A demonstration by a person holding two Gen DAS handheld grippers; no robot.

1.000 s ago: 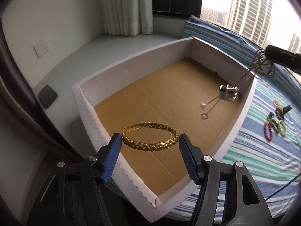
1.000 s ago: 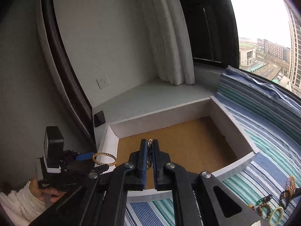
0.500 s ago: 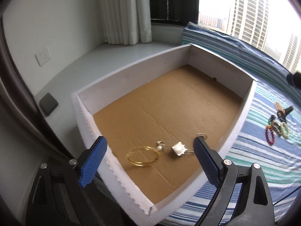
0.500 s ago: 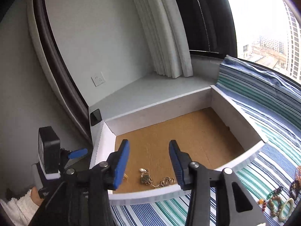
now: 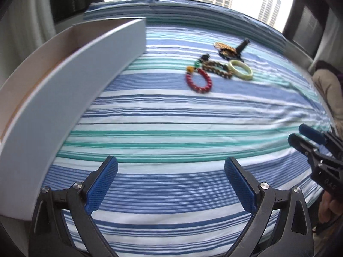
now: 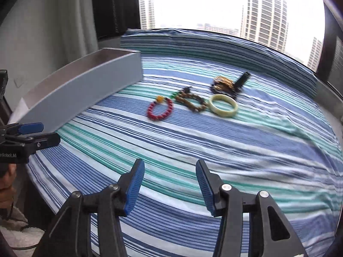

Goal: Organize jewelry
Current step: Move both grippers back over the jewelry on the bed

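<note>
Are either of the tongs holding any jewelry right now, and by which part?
Nothing is held. The left tongs and right tongs are both opening with only striped cloth between them.

Hidden, cropped, smeared

The box (image 5: 70,81) wall hides its inside and runs off the left edge — the gold tangle (image 6: 223,84) by the black piece (image 6: 242,81) is too blurred to tell apart.
</note>
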